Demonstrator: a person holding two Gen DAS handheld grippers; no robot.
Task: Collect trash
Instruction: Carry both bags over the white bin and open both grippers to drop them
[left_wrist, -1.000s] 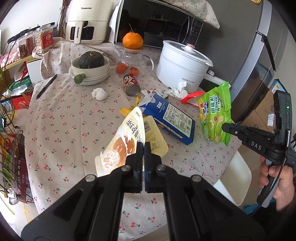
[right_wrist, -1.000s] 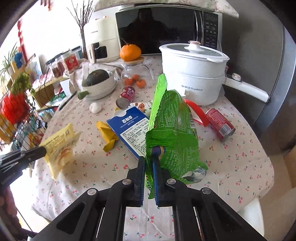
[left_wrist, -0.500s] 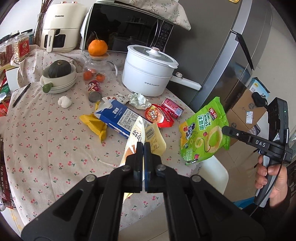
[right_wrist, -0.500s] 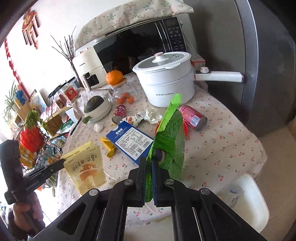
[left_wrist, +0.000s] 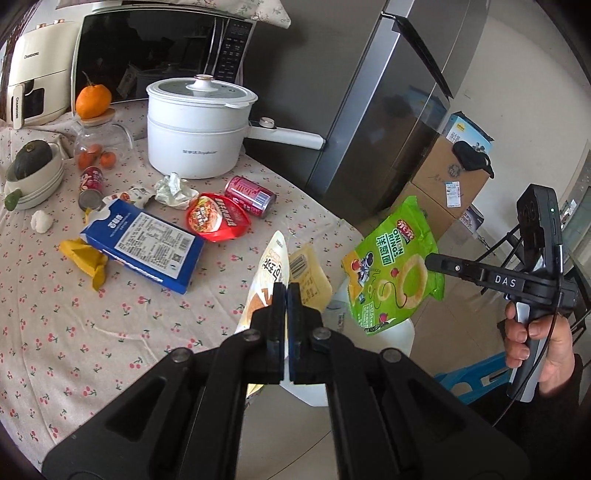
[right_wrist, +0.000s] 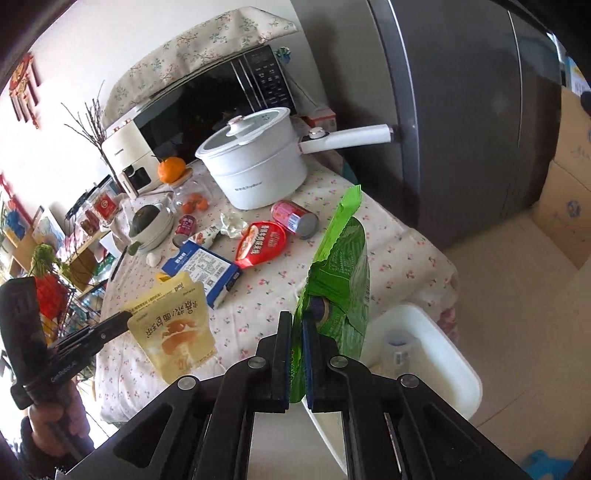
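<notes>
Kitchen table (left_wrist: 55, 332) under cherry-print cloth, fridge behind. Yellow snack bag (right_wrist: 171, 328) hanging off table's near edge, left gripper (left_wrist: 286, 291) clenching it. Green onion-ring bag (left_wrist: 395, 269) hanging beyond table's edge above white bin (right_wrist: 436, 354), right gripper (right_wrist: 296, 325) pinching it. Blue carton (left_wrist: 144, 247), red wrapper (left_wrist: 216, 218), red can (left_wrist: 251, 192) lying mid-table.

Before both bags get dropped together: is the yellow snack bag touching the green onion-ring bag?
Apart. The left wrist view shows the yellow snack bag and green onion-ring bag with open space between them.
</notes>
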